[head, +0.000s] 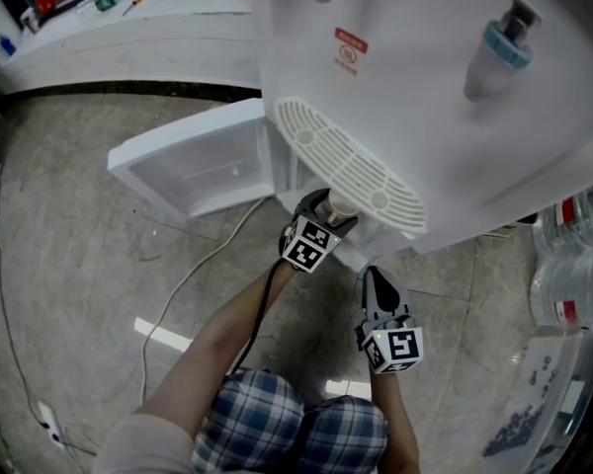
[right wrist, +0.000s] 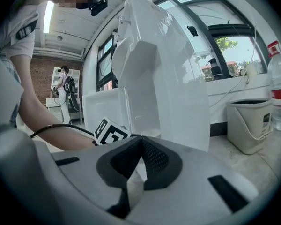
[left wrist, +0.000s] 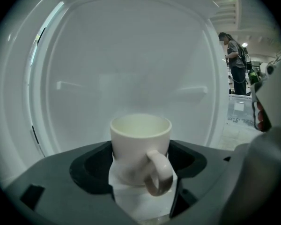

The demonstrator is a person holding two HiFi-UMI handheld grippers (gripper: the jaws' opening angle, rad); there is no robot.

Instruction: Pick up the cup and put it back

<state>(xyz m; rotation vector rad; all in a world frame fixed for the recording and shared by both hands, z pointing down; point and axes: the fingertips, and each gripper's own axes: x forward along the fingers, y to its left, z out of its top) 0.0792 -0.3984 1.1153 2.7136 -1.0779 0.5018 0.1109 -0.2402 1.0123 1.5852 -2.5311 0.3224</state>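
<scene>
A white mug (left wrist: 140, 146) with its handle turned toward the camera sits between the jaws of my left gripper (left wrist: 140, 165), which is shut on it. Behind it is the pale inside of the dispenser's lower compartment (left wrist: 131, 64). From the head view, the left gripper (head: 323, 217) reaches under the white water dispenser (head: 415, 87), just below the round drip grille (head: 348, 164), and the mug (head: 342, 205) shows only as a pale rim. My right gripper (head: 378, 289) hangs lower and to the right, shut and empty, its jaws (right wrist: 139, 144) meeting at the tips.
The dispenser's cabinet door (head: 193, 161) stands open to the left. A white cable (head: 193, 276) runs across the stone floor. Large water bottles (head: 578, 255) stand at the right. A pale bin (right wrist: 253, 123) sits by the wall. A person (left wrist: 235, 62) stands far off.
</scene>
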